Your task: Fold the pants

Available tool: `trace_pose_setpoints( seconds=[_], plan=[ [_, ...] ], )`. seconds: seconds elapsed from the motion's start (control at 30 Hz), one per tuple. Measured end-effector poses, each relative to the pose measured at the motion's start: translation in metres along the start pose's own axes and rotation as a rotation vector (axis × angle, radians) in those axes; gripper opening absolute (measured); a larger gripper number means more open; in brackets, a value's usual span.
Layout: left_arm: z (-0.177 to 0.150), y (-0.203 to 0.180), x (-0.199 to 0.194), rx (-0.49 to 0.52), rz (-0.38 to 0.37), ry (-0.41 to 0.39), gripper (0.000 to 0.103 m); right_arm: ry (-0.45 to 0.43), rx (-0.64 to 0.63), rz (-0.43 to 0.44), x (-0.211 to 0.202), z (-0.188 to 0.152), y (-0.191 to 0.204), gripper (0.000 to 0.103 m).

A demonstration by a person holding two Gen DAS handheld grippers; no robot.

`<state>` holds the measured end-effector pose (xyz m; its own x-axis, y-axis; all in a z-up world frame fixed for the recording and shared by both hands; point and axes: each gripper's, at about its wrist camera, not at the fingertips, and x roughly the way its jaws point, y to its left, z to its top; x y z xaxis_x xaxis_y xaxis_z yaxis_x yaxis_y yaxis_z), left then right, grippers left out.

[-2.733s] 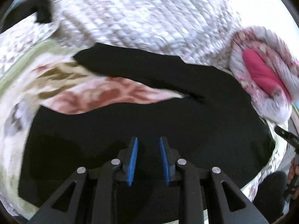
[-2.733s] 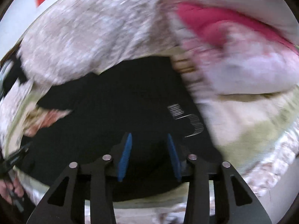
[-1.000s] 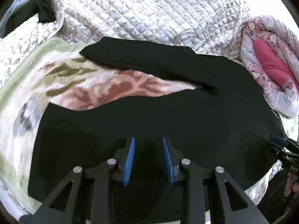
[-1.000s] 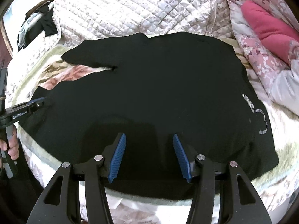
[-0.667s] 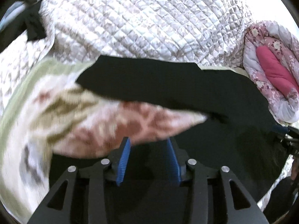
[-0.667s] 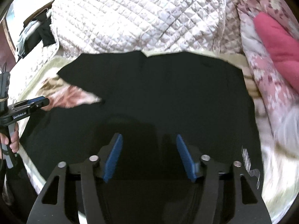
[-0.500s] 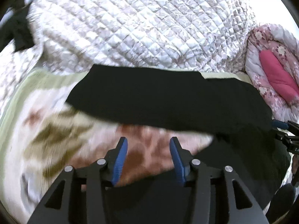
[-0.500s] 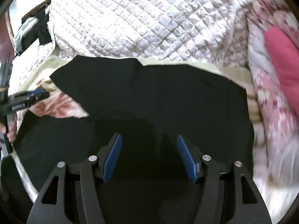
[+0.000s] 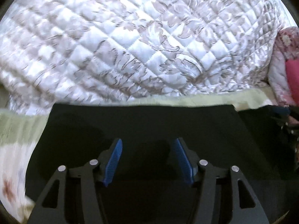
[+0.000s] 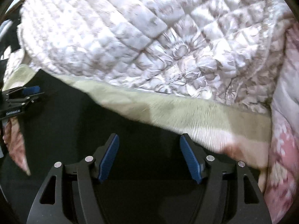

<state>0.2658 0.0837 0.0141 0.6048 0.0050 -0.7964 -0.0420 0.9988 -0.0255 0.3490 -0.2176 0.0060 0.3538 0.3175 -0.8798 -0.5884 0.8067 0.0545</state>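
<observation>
right claw (image 10: 149,153) opening, black pants (image 10: 74,130) beneath

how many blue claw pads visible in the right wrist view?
3. Two on the right claw, at bottom centre over the black pants; one on the left claw at the left edge, its second pad hidden.

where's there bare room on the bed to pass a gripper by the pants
Free: the green blanket strip between the black pants and the quilted cover. Crowded: the floral bedding hems in the right side; the left gripper works the pants' left end.
</observation>
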Motion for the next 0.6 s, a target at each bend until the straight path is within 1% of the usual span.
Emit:
trace_pose_setpoints(
  seconds=[0.03,0.07,0.1,0.13,0.17,0.2,0.23,0.27,0.3,0.33,0.37,0.4,0.43,0.53,0.6],
  plan=[
    [0.003,-0.001,0.007,0.004,0.005,0.004,0.062,0.047,-0.003,0.008,0.013,0.001,-0.002,0.068],
    [0.007,-0.002,0.015,0.005,0.008,0.016,0.062,0.074,-0.018,0.007,0.021,0.001,0.000,0.068],
    [0.008,-0.003,0.021,0.007,0.006,0.027,0.062,0.056,-0.035,0.004,0.021,-0.001,0.002,0.068],
    [0.007,-0.005,0.028,0.015,0.007,0.037,0.065,0.050,-0.042,0.004,0.021,-0.001,0.003,0.068],
    [0.005,-0.009,0.032,0.035,0.018,0.037,0.066,0.051,-0.042,0.007,0.020,-0.002,0.004,0.064],
    [0.002,-0.014,0.035,0.063,0.043,0.032,0.066,0.052,-0.032,0.034,0.018,-0.002,0.004,0.043],
    [-0.002,-0.020,0.036,0.087,0.075,0.020,0.064,0.051,-0.029,0.031,0.016,-0.003,0.005,0.020],
    [-0.005,-0.025,0.036,0.101,0.089,0.015,0.056,0.050,-0.037,0.024,0.014,-0.002,0.007,0.008],
    [-0.007,-0.029,0.035,0.117,0.096,0.008,0.050,0.048,-0.055,0.013,0.009,-0.001,0.011,0.008],
    [-0.008,-0.033,0.033,0.131,0.106,-0.001,0.036,0.036,-0.069,-0.007,0.002,-0.002,0.017,0.008],
    [-0.008,-0.037,0.030,0.142,0.114,-0.007,0.018,0.025,-0.071,-0.008,-0.004,-0.001,0.018,0.008],
    [-0.008,-0.038,0.026,0.142,0.103,-0.011,0.010,0.000,-0.066,0.003,-0.018,-0.002,0.021,0.008],
    [-0.007,-0.039,0.020,0.134,0.092,-0.015,0.005,-0.023,-0.063,0.010,-0.029,-0.002,0.021,0.008],
    [-0.011,-0.035,-0.015,0.109,0.071,-0.059,0.004,-0.106,-0.051,0.029,-0.077,-0.015,0.028,0.008],
    [-0.018,-0.029,-0.045,0.085,0.044,-0.101,0.004,-0.157,-0.046,0.046,-0.114,-0.035,0.033,0.008]
  ],
)
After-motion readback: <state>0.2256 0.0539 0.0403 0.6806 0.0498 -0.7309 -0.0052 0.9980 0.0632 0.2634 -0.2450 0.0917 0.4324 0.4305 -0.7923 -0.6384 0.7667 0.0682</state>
